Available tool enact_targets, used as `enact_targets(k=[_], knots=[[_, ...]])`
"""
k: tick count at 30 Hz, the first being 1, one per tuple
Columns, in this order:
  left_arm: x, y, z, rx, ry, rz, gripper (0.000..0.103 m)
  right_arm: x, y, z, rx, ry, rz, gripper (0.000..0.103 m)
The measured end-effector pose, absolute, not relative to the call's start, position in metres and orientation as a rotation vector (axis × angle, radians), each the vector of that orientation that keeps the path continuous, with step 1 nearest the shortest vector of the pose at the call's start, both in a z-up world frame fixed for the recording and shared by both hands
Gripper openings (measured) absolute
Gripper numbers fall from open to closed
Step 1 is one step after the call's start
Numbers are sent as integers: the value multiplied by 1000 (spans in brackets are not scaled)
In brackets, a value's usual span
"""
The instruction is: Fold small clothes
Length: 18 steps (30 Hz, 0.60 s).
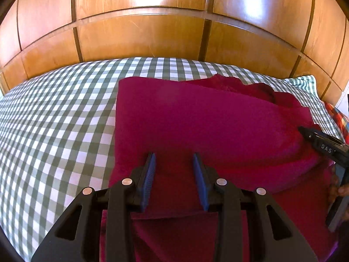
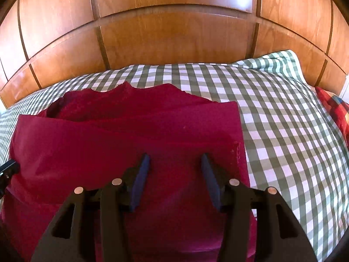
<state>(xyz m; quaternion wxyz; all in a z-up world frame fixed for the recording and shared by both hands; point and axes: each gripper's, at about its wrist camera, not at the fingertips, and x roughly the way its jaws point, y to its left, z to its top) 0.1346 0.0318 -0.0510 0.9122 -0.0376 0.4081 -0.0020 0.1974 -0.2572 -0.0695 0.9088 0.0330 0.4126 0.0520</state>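
A dark red garment (image 1: pixel 207 120) lies on a green-and-white checked bed cover (image 1: pixel 54 120), partly folded, with a ragged far edge. My left gripper (image 1: pixel 174 159) is open above the garment's near left part and holds nothing. My right gripper (image 2: pixel 175 160) is open above the garment (image 2: pixel 130 135) near its right edge and holds nothing. The right gripper's black body (image 1: pixel 325 146) shows at the right edge of the left wrist view. The left gripper's tip (image 2: pixel 7 168) shows at the left edge of the right wrist view.
A wooden panelled headboard (image 1: pixel 141 39) stands right behind the bed. A checked pillow (image 2: pixel 277 62) lies at the far right. A red multicoloured cloth (image 2: pixel 333 109) lies at the right edge. The checked cover (image 2: pixel 294 142) spreads to the right of the garment.
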Motion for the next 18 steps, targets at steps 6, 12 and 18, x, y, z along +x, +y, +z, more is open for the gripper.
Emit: enact_targets(k=[6, 12, 18], knots=[[130, 30, -46, -82, 828, 8, 34, 195, -255, -69, 60, 844, 103, 50], [110, 34, -34, -105, 825, 20, 40, 189, -252, -61, 52, 852, 91, 67], [74, 44, -25, -126, 818, 32, 46, 156, -251, -46, 45, 853, 108, 86]])
